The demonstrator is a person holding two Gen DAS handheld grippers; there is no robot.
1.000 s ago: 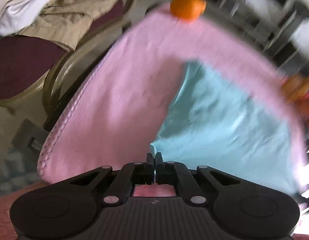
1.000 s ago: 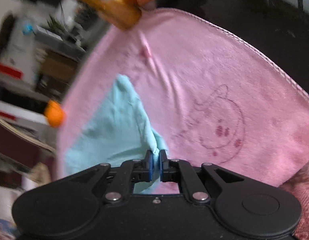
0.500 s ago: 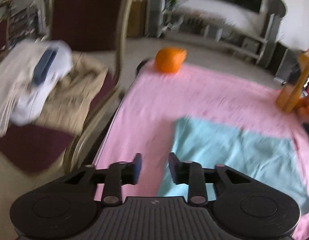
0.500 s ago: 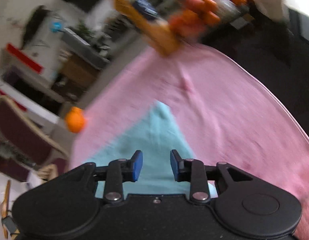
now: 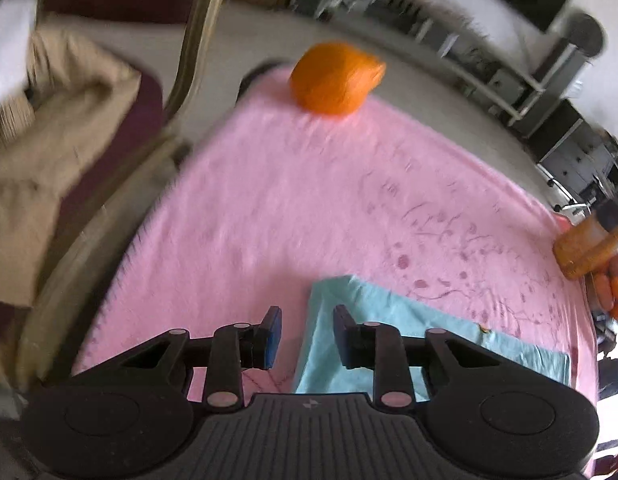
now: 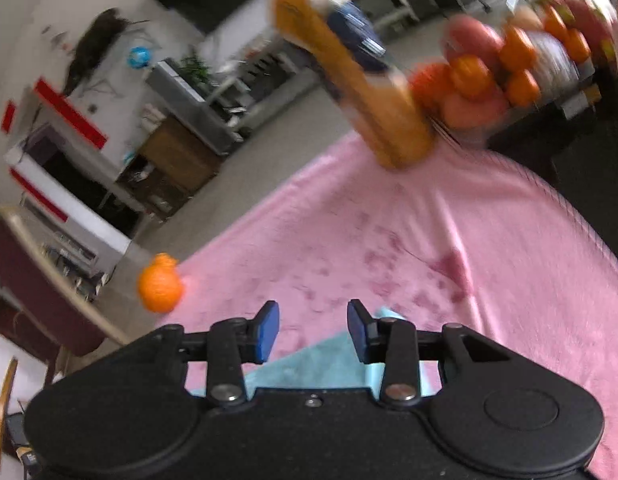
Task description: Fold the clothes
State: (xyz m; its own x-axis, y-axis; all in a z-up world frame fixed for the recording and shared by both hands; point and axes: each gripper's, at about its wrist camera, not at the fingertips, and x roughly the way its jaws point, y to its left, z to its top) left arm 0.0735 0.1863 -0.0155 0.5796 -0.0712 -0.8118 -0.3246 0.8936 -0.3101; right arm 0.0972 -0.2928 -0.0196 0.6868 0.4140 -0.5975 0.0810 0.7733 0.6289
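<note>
1. Both jaws are seen parted, with nothing held between them: the left gripper [image 5: 307, 330] and the right gripper [image 6: 313, 330] are each released, blue pads showing on the inner faces.
2. A folded teal cloth [image 5: 409, 344] is laid flat on the pink blanket [image 5: 289, 200]; in the left view its near corner is found just ahead of the right finger [image 5: 345, 338], and the rest is spread to the right of the jaws.
3. In the right view only a strip of that cloth [image 6: 329, 364] is seen, directly under and behind the open jaws; the pink blanket [image 6: 429, 260] is stretched out ahead.
4. Whether either gripper is touching the cloth cannot be told.
5. An orange [image 5: 335, 78] is placed well ahead of the left jaws, at the blanket's far edge; in the right view it [image 6: 161, 284] is seen ahead and to the left.
6. An orange bottle [image 6: 349, 68] is stood ahead of the right jaws at the far edge, with a heap of fruit [image 6: 509, 64] to its right.
7. A chair [image 5: 121, 128] piled with beige clothes [image 5: 41, 152] is seen to the left of the left jaws, off the blanket.
</note>
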